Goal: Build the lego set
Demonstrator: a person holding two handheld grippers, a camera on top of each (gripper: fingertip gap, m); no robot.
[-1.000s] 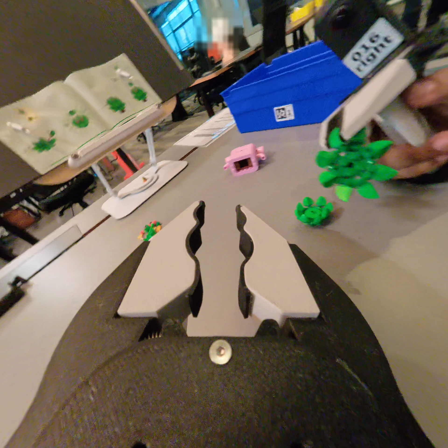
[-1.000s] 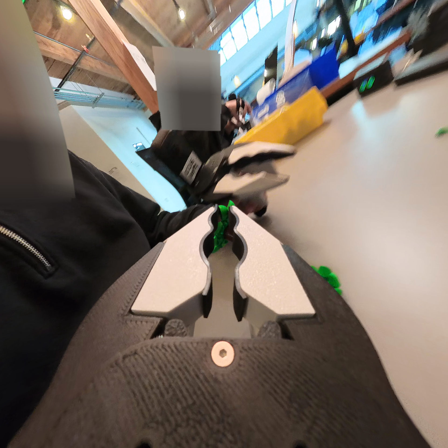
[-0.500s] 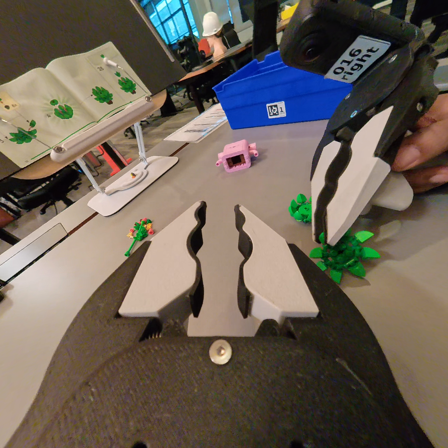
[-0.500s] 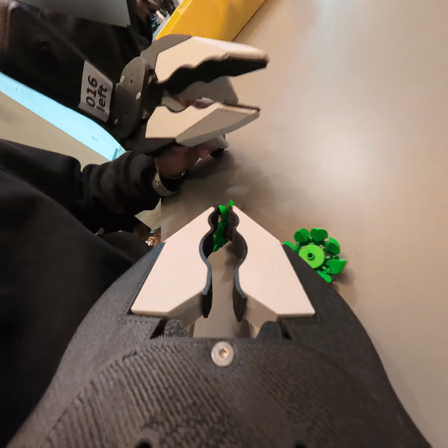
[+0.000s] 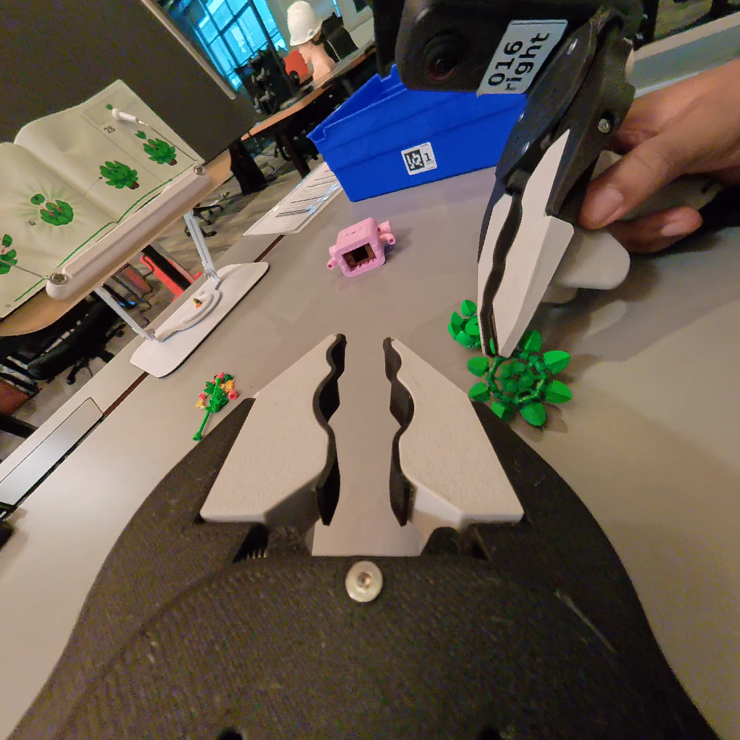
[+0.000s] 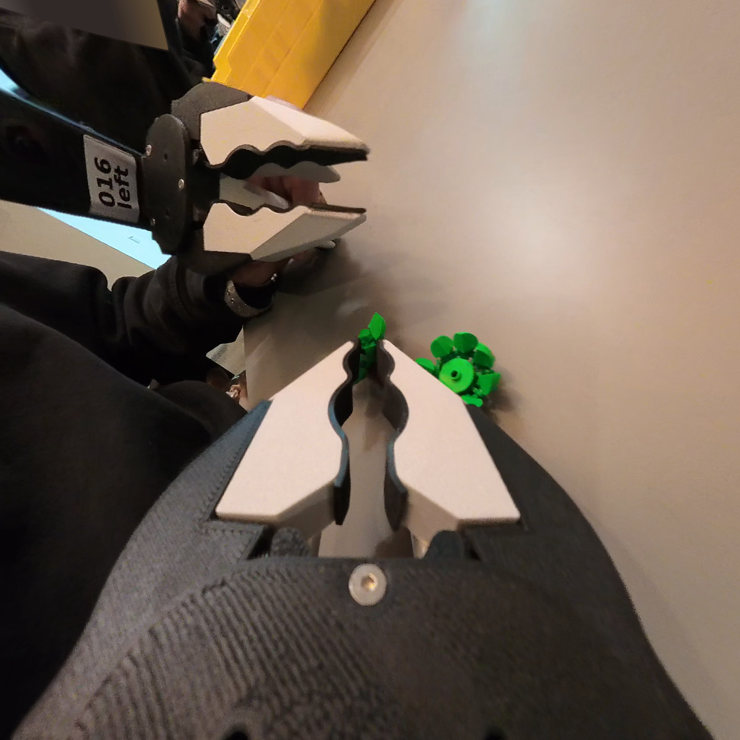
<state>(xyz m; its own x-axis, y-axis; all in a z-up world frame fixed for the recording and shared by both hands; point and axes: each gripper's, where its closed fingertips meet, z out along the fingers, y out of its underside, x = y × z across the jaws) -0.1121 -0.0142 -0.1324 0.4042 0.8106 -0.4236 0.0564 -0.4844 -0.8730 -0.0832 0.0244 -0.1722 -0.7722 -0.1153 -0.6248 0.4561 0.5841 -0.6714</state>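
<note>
My right gripper (image 5: 493, 351) points down at the table, shut on the edge of a large green leaf piece (image 5: 520, 380) that rests on the grey table (image 5: 640, 440). In the right wrist view the leaf piece (image 6: 370, 340) sits between the fingertips of the right gripper (image 6: 370, 352). A smaller green leaf rosette (image 5: 464, 326) lies just beyond it and also shows in the right wrist view (image 6: 460, 372). My left gripper (image 5: 365, 344) is open and empty, just left of the leaf piece; it also shows in the right wrist view (image 6: 364, 184).
A pink box-shaped build (image 5: 362, 250) lies farther back. A small flower stem (image 5: 214, 394) lies to the left. An open instruction booklet (image 5: 80, 192) stands on a white holder (image 5: 200, 316). A blue bin (image 5: 420, 136) is at the back, a yellow bin (image 6: 280, 48) at the table's edge. Some 6 cm of space lies between my two pairs of fingers.
My right gripper has come down with the large green leaf piece from the air to the table, beside the small rosette. My left gripper stayed open and hardly moved.
</note>
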